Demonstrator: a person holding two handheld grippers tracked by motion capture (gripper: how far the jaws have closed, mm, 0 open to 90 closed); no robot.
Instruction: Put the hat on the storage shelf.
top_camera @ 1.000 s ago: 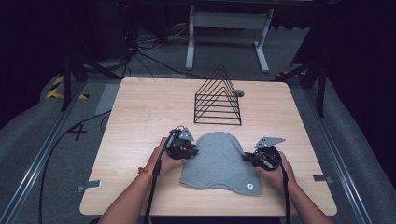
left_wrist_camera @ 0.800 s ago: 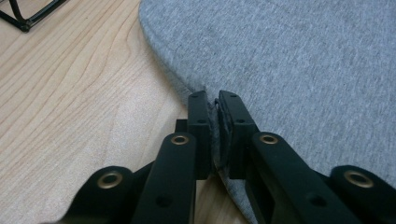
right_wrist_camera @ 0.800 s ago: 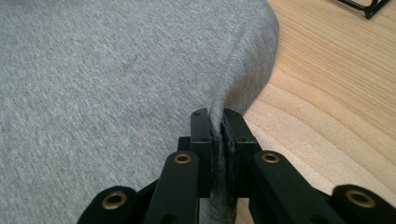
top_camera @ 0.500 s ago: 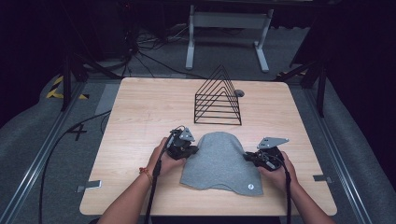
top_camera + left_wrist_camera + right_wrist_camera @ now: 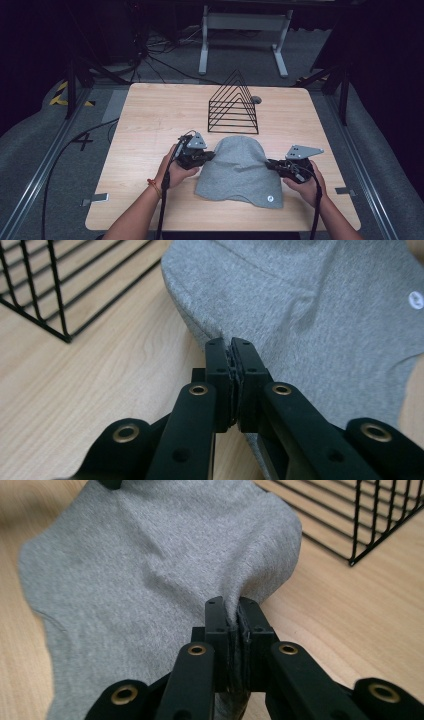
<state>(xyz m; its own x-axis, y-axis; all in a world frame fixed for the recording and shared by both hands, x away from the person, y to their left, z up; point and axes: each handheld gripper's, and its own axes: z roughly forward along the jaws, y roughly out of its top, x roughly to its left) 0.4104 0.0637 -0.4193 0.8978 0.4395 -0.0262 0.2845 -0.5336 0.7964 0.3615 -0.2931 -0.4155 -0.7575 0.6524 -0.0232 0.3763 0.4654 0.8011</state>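
In the lower middle of the high view we see a grey beanie (image 5: pixel 241 170) on the wooden table (image 5: pixel 150 130), its rounded top toward the upper part of the frame and its straight hem toward the bottom, with a small round white tag (image 5: pixel 269 199) near the lower right corner. At the left edge of the beanie the left gripper (image 5: pixel 207 158) has its jaws closed on the cloth; the left gripper view shows the two black jaws pressed together with the grey edge pinched between them. These jaws have just been closing on the fabric. At the right edge the right gripper (image 5: pixel 269 163) is also closed on the cloth, and in the right gripper view the fabric (image 5: pixel 165 575) rises in a fold into the jaws. Each gripper is held by a hand that comes in from the bottom of the frame. Just above the beanie, in the middle of the frame, stands a black wire rack (image 5: pixel 233 106) of triangular shape, near the beanie, and we cannot tell whether it touches it.
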